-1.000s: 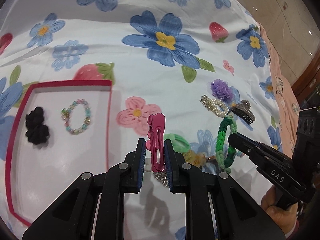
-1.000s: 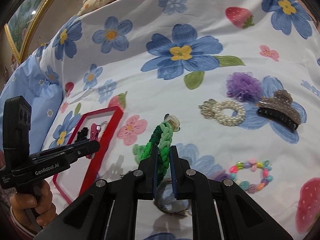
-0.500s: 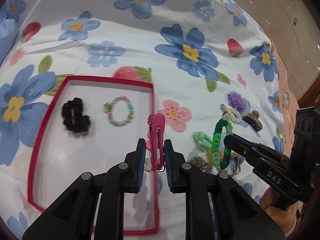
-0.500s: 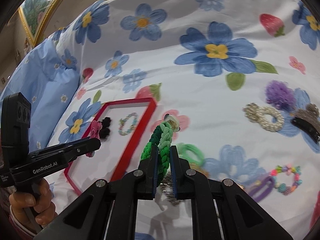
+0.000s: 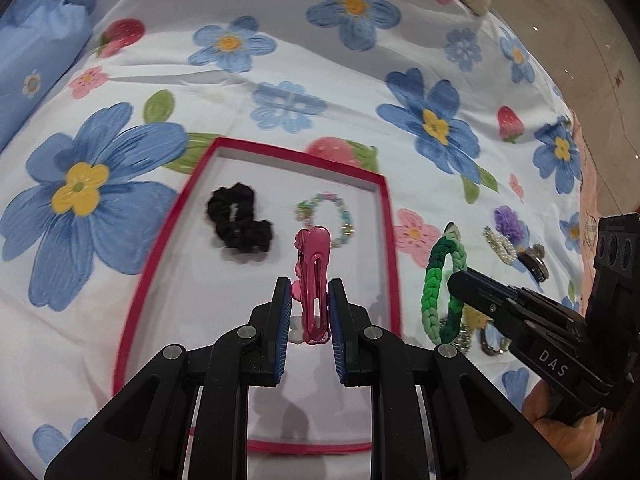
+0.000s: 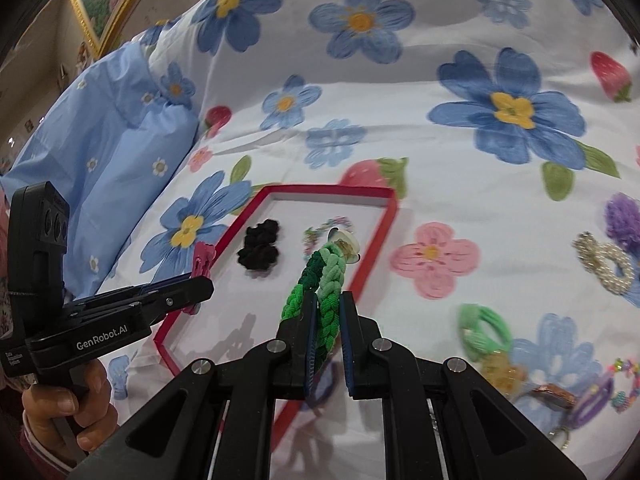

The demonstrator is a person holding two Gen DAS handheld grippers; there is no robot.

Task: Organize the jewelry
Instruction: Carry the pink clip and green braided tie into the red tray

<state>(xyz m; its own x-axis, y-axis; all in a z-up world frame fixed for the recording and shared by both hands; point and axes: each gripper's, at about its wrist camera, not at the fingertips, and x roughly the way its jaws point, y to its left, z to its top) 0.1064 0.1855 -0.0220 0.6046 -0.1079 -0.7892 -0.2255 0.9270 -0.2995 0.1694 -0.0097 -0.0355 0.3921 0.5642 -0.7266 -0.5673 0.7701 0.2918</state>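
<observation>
A red-rimmed white tray (image 5: 390, 232) lies on the flowered bedspread; it also shows in the right wrist view (image 6: 370, 262). In it lie a black scrunchie (image 5: 240, 226) and a pastel bead bracelet (image 5: 326, 218). My left gripper (image 5: 309, 300) is shut on a pink hair clip (image 5: 314, 280), held upright above the tray's middle. My right gripper (image 6: 326, 316) is shut on a green braided hair tie (image 6: 320, 284), held over the tray's right rim. In the left wrist view the green tie (image 5: 436, 280) hangs just right of the tray.
Loose pieces lie right of the tray: a pearl ring (image 6: 608, 264), a purple scrunchie (image 6: 624, 220), a light-green hair tie (image 6: 484, 330), a purple clip and bead bracelet (image 6: 600, 396), a dark claw clip (image 5: 532, 262). A blue pillow (image 6: 104, 152) lies left.
Both grippers have moved left toward the tray with their pieces. The pink clip went from right of the tray rim to over the tray; the green tie reached the tray's right rim.
</observation>
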